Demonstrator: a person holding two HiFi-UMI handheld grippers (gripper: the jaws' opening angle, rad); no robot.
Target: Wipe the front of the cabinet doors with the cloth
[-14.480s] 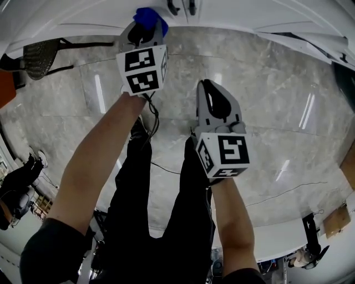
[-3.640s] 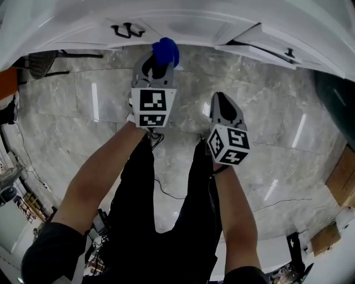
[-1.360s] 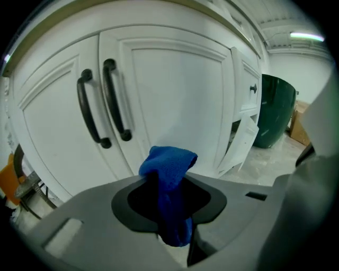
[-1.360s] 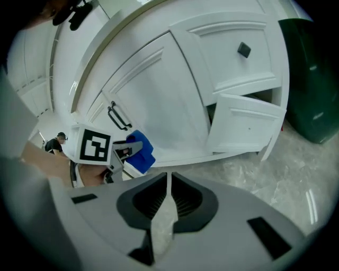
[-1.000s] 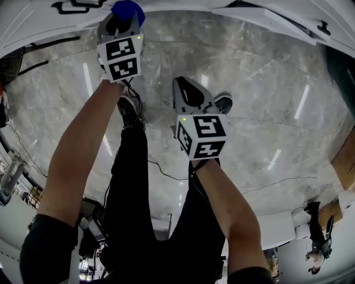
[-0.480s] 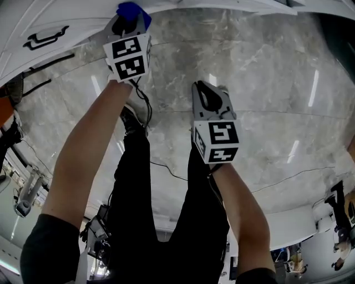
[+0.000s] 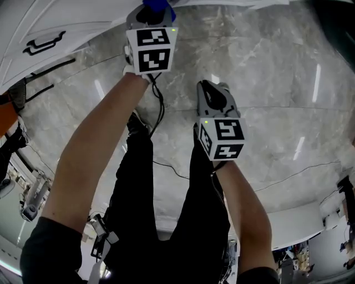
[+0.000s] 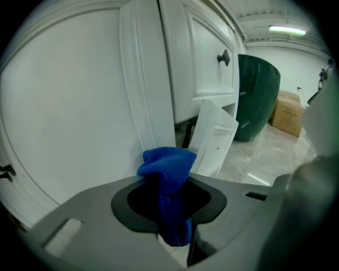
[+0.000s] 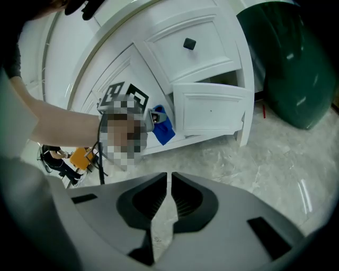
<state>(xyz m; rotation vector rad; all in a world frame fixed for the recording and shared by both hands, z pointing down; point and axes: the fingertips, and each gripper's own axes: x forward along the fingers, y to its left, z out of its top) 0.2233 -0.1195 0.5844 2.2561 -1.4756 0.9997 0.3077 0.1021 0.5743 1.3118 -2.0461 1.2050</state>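
Observation:
My left gripper [image 7: 152, 15] is shut on a blue cloth [image 7: 159, 4] and holds it against the base of the white cabinet [image 7: 55, 28]. In the left gripper view the cloth [image 8: 168, 168] bulges out between the jaws of the left gripper [image 8: 167, 197], touching the upright edge of a white door panel [image 8: 79, 106]. The right gripper [image 7: 213, 92] hangs lower over the marble floor, shut with nothing in it. Its own view shows the right gripper [image 9: 169, 182] pointing at the cabinet from a distance, with the cloth [image 9: 163, 128] small beside an ajar door [image 9: 212, 114].
A black handle [image 7: 41, 43] sits on the cabinet to the left. A drawer with a dark knob [image 9: 189, 43] is above the ajar door. A dark green bin [image 8: 259, 95] and a cardboard box [image 8: 290, 111] stand to the right. A cable trails by the person's legs [image 7: 161, 113].
My left gripper has slid to the right along the cabinet base with the cloth still in it. The right gripper has stayed almost in place, shut.

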